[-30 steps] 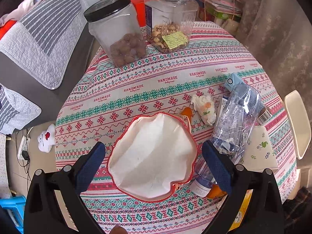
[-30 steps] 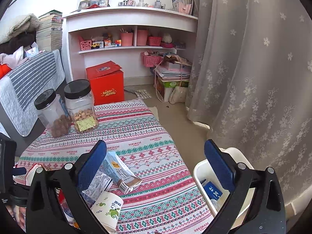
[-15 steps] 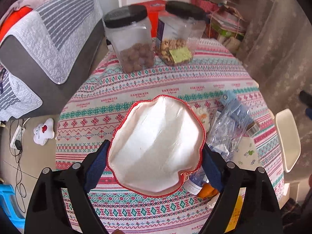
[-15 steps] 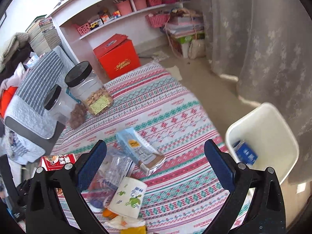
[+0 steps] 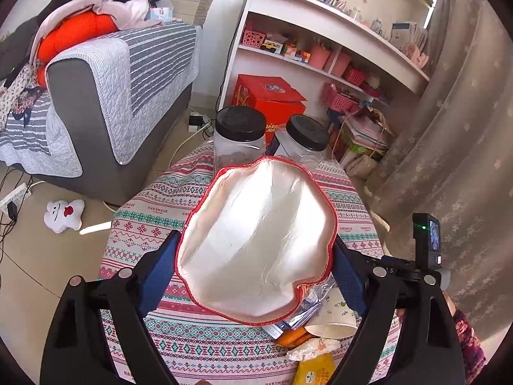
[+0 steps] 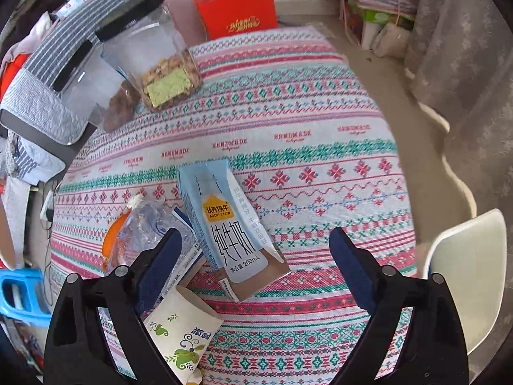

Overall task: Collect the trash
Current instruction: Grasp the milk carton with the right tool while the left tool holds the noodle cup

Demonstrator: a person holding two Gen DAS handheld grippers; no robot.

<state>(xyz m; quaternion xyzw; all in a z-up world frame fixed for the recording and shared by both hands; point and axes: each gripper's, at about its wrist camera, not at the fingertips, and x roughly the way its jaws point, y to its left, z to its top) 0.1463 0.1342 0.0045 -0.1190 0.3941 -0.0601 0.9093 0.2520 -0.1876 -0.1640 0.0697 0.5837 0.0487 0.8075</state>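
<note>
My left gripper (image 5: 255,240) is shut on an open snack bag (image 5: 263,205) with a red rim and a silvery lining, holding it mouth-up above the table. Below the bag lie a paper cup (image 5: 333,314), orange peel (image 5: 291,333), a crumpled tissue (image 5: 314,346) and a yellow packet (image 5: 315,369). My right gripper (image 6: 255,234) points steeply down over a blue milk carton (image 6: 224,224) lying flat. Its jaws are closing, and the carton is between them untouched. Beside the carton are a crushed clear bottle (image 6: 147,227) and the paper cup (image 6: 179,333).
Two black-lidded jars (image 6: 154,51) stand at the far edge of the round table with its patterned cloth (image 6: 320,160). A white bin (image 6: 465,272) stands on the floor to the right. A grey sofa (image 5: 112,96), a red box (image 5: 269,96) and shelves surround the table.
My left gripper shut on the snack bag and lifted it off the table. My right gripper tipped down and sank towards the milk carton, and its jaws narrowed a little.
</note>
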